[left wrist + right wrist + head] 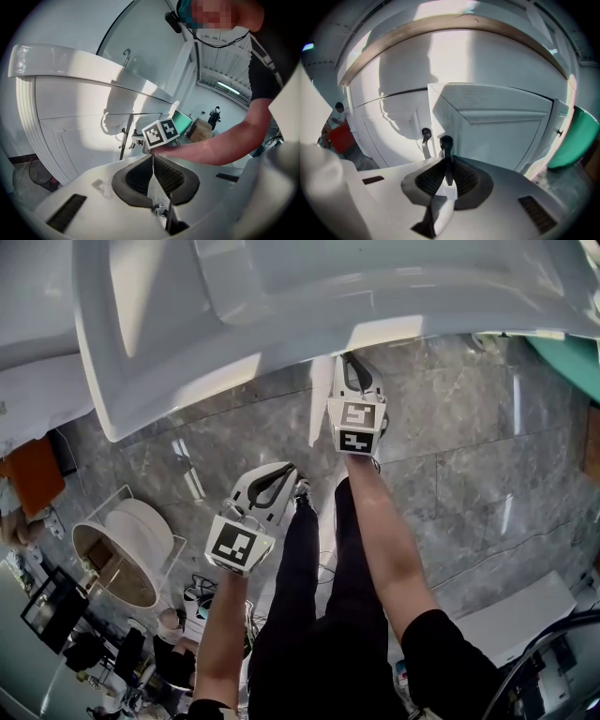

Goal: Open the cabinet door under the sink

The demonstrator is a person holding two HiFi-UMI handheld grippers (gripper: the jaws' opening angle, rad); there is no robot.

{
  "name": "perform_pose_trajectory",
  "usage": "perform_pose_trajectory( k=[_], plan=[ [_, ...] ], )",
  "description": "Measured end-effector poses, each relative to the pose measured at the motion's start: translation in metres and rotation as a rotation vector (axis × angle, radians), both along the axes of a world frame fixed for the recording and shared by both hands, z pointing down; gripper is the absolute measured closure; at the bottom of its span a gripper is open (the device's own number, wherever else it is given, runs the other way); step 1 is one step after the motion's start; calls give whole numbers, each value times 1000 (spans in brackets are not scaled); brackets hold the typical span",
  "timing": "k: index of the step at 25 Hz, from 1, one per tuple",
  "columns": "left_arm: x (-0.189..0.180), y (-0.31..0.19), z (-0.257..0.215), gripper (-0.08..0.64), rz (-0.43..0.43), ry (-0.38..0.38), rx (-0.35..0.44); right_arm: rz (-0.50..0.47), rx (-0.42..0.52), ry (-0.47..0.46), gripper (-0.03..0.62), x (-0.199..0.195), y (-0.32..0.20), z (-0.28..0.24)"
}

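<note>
The white cabinet under the sink (281, 296) fills the right gripper view. Its right door (501, 126) stands slightly ajar, with the left edge out in front of the left door (393, 126). My right gripper (446, 161) is shut on the right door's dark handle (446, 143). The left door's handle (425, 140) is just beside it, untouched. From above, the right gripper (353, 367) reaches in under the sink's rim. My left gripper (289, 476) hangs lower and to the left, away from the cabinet. Its jaws are shut on nothing (153, 158), and its view shows the right gripper's marker cube (161, 133).
The floor is grey marble tile (469, 456). A round white stool in a wire frame (117, 549) stands at the left. A teal object (572, 362) sits right of the cabinet. A person in red (337, 133) is at the far left, and boxes (199, 129) stand in the distance.
</note>
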State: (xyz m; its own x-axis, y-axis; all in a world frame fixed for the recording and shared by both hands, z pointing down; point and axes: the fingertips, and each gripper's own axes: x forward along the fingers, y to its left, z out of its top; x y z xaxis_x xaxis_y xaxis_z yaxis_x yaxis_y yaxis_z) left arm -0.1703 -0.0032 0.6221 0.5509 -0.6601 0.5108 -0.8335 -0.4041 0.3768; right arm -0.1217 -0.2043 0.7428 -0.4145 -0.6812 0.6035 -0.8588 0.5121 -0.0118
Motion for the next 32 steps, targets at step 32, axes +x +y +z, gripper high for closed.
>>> perform_pose_trajectory(
  k=[32],
  plan=[
    [134,22,31,541,237,6,-53,74,-27,-41,498,157,101,0]
  ],
)
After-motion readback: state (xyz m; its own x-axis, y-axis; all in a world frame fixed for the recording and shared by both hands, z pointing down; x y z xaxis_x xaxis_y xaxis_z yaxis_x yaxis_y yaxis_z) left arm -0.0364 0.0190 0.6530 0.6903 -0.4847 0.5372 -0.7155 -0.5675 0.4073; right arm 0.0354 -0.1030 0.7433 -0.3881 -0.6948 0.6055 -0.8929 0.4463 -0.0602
